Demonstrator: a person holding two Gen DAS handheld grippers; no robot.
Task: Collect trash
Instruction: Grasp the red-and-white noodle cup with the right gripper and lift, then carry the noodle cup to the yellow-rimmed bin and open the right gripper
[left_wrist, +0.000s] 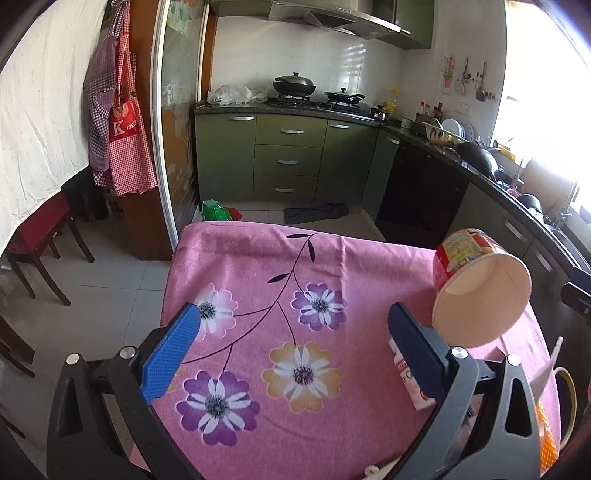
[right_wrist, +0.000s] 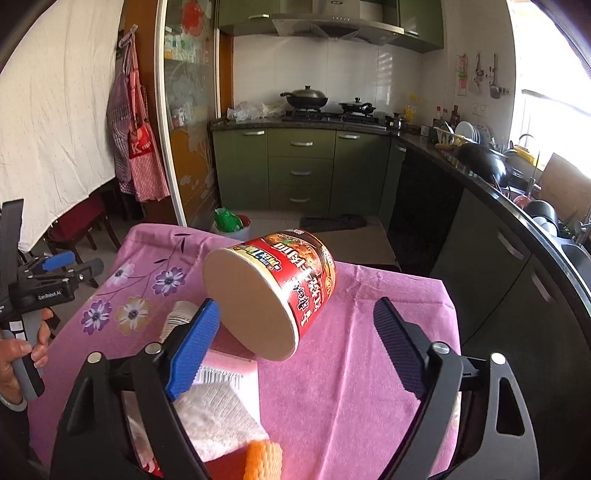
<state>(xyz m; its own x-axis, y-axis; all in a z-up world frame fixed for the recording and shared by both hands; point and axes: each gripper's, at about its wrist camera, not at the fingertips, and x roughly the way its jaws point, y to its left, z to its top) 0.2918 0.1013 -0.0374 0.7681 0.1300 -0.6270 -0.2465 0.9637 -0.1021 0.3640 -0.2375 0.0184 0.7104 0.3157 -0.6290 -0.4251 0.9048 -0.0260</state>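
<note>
A red instant-noodle cup (right_wrist: 273, 291) lies tilted on its side over the pink flowered tablecloth (right_wrist: 351, 369), its bottom facing my right gripper (right_wrist: 295, 332), which is open with the cup between and just ahead of its fingers. In the left wrist view the cup (left_wrist: 480, 291) shows its open mouth at the right. My left gripper (left_wrist: 295, 325) is open and empty over the cloth (left_wrist: 258, 295). A small pink-white carton (left_wrist: 410, 380) lies by its right finger. Crumpled white paper (right_wrist: 218, 417), an orange net (right_wrist: 262, 461) and stacked paper cups (right_wrist: 177, 317) lie near the right gripper.
A tape roll (left_wrist: 569, 398) sits at the table's right edge. A bin with a green bag (right_wrist: 229, 221) stands on the floor beyond the table. Kitchen counter (right_wrist: 517, 206) runs along the right. A red stool (left_wrist: 40, 236) stands to the left.
</note>
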